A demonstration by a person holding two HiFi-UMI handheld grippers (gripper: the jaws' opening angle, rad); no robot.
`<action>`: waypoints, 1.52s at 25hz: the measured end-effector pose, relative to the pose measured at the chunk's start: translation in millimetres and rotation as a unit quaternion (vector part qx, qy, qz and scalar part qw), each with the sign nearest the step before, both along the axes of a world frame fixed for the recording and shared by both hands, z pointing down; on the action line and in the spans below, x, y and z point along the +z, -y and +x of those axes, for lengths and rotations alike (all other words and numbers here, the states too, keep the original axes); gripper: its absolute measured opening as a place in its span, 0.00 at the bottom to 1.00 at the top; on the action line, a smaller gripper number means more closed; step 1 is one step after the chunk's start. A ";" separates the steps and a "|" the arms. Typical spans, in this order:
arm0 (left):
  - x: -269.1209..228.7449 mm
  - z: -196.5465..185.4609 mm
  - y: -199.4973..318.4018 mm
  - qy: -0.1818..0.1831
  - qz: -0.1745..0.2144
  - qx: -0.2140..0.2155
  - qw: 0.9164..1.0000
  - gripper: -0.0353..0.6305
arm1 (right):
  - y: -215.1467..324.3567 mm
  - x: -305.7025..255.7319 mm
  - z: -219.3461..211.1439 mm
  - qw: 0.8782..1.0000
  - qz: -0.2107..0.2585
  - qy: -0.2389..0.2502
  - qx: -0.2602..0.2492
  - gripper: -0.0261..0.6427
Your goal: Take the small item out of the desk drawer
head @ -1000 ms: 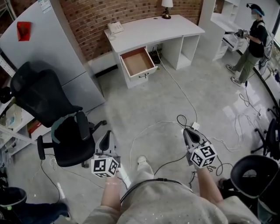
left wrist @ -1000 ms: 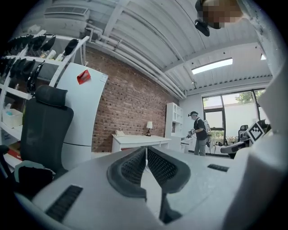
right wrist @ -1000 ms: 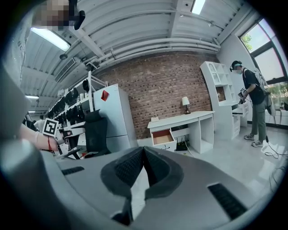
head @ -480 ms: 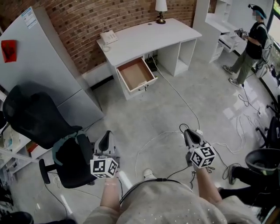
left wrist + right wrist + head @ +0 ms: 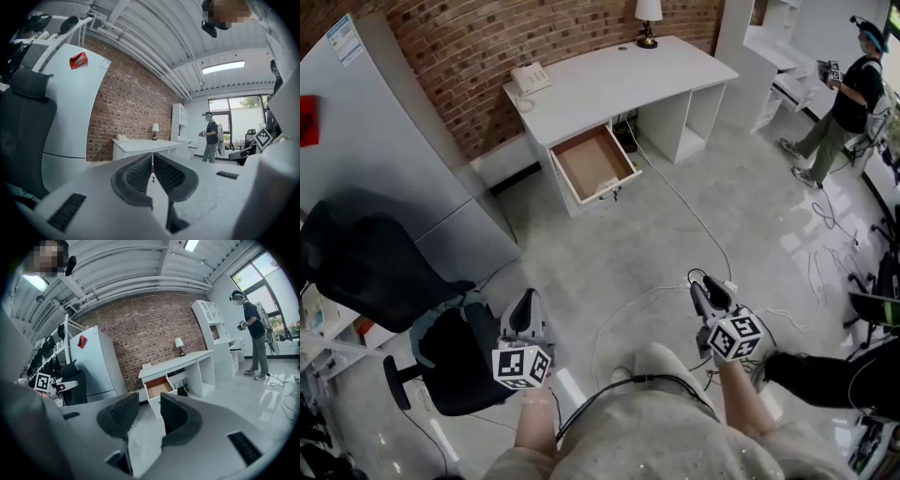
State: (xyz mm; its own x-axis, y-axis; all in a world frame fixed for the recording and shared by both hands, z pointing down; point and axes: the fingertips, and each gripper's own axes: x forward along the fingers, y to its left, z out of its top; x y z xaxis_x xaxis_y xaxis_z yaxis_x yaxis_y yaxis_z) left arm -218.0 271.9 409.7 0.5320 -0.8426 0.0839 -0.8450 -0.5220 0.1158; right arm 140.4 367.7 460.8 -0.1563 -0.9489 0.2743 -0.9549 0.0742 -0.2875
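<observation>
Inspection of the scene, head view. A white desk [image 5: 623,80] with a curved top is set against a red brick wall [image 5: 487,37]. Its white drawer with a brown wooden inside [image 5: 592,161] is pulled fully out below the desk's left end. The small item cannot be made out in the drawer from this distance. A white telephone [image 5: 529,77] and a small table lamp with a pale shade [image 5: 649,17] are noted on the desk top.

Both tongs are held low over the grey concrete floor [image 5: 581,253], well apart from the desk. The left tongs [image 5: 526,300] are seen closed to a thin slit, with nothing between the pads. The right tongs [image 5: 705,286] are opening, the pads set clearly apart, and nothing is held between them; the open drawer is seen beyond the gap in the right gripper view.

A black mesh office chair [image 5: 441,352] stands just beside the left tongs. White cables [image 5: 694,211] run across the floor from the desk. A person in dark clothing [image 5: 848,98] stands at the far right.
</observation>
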 end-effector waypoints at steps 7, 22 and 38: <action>5.7 7.1 47.2 0.003 -0.001 -0.018 1.000 0.08 | 55.6 13.0 17.2 1.000 -0.006 0.006 -0.009 0.27; -15.8 54.1 150.4 0.008 0.010 -0.052 0.999 0.08 | 196.7 14.1 28.9 0.994 -0.023 0.003 -0.107 0.27; -6.3 102.0 221.4 0.013 -0.003 -0.077 0.997 0.08 | 297.7 30.8 60.3 0.986 -0.038 0.013 -0.164 0.27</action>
